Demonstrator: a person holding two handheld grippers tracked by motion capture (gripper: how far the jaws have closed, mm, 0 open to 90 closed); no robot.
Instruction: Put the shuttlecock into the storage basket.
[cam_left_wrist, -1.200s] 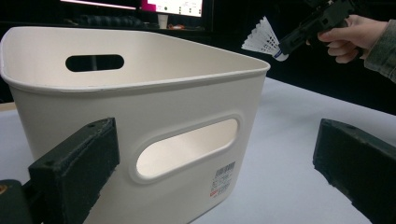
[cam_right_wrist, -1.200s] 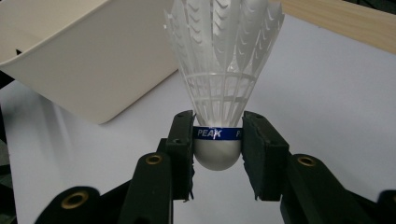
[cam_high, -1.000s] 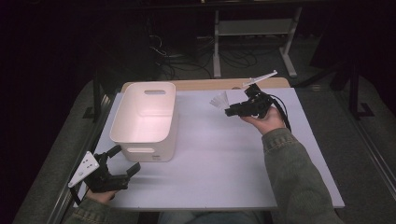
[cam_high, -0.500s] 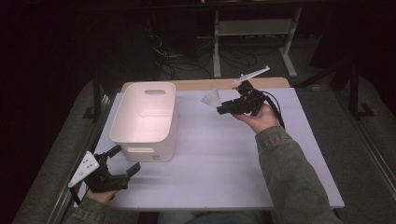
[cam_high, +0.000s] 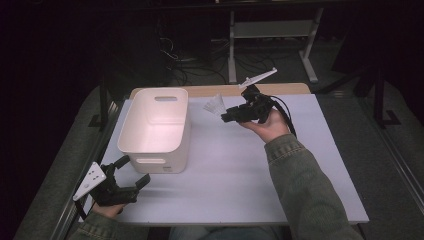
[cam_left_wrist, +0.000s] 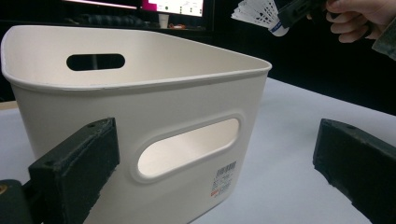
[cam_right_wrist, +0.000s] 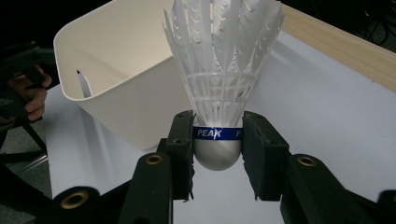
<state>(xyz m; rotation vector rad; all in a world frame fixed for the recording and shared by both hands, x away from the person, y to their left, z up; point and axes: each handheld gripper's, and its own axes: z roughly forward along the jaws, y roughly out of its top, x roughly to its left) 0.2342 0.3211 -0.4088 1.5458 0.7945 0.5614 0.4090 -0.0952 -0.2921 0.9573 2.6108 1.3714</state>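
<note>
Shifted toward bin (cam_high: 156, 127) and higher: right tool (cam_high: 226, 116), clamped on shuttlecock (cam_high: 214, 105) cork, above desk (cam_high: 240, 170). Left tool (cam_high: 134, 172) wide, idle. Carry step; next, reach over rim, release.

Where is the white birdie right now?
In the high view the birdie is up off the table, pinched by its base in the right tool, just right of the white tub.

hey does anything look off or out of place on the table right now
Nothing stands out. The white bin sits upright, and the shuttlecock looks intact, gripped squarely at its cork by the right gripper.
</note>
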